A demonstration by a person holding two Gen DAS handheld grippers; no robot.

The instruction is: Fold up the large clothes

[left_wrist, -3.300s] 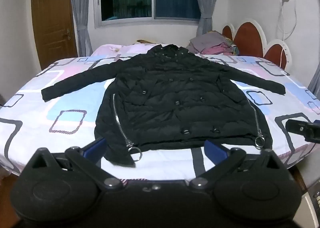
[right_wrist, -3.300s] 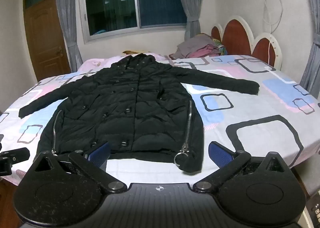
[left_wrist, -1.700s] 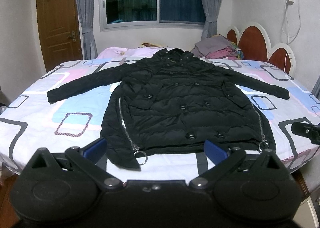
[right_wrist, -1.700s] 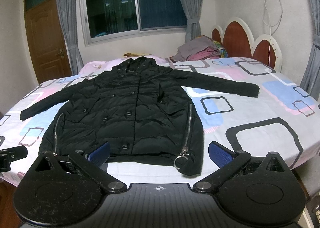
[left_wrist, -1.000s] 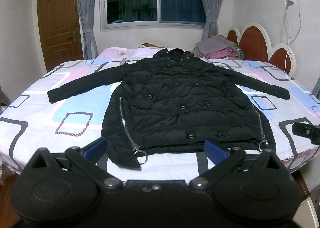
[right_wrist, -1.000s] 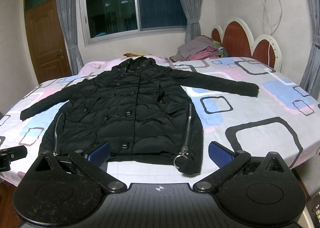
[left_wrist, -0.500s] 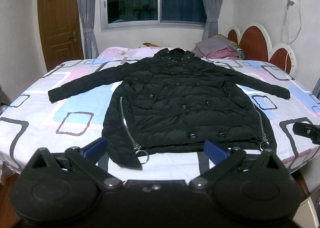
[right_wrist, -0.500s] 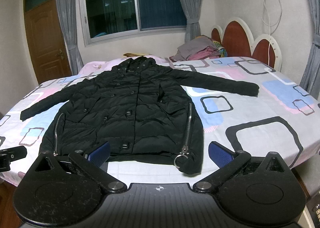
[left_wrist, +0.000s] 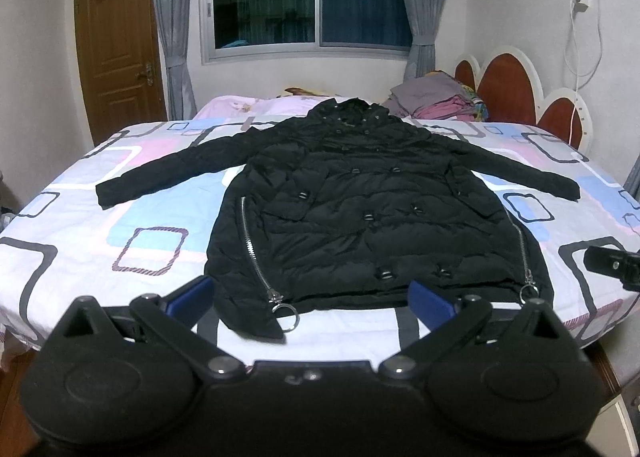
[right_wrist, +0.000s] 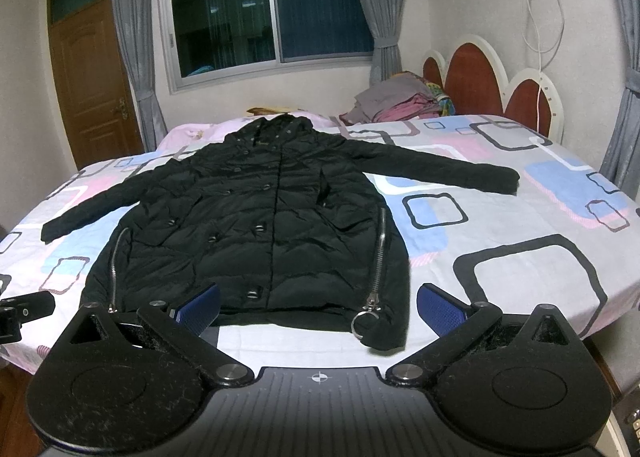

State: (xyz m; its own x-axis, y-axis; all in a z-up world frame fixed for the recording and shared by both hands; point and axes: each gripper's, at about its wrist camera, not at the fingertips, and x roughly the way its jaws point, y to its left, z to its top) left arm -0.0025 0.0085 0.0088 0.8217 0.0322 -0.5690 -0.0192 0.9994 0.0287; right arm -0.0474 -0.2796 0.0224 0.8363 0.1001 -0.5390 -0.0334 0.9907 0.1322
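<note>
A: Why do both tongs hang short of the bed's near edge?

B: Probably lining up a first grab. The left tongs (left_wrist: 310, 299) and right tongs (right_wrist: 318, 307) are spread wide, gripping nothing.

A: And the black coat (left_wrist: 372, 213)?

B: Flat on the bed (left_wrist: 80, 257), front up, hem nearest, sleeves spread out to either side, hood at the far end. Laid out like that, each sleeve can fold inward cleanly.

A: Beyond it?

B: A clothes pile (right_wrist: 400, 103) near the headboard (right_wrist: 476, 77).
</note>
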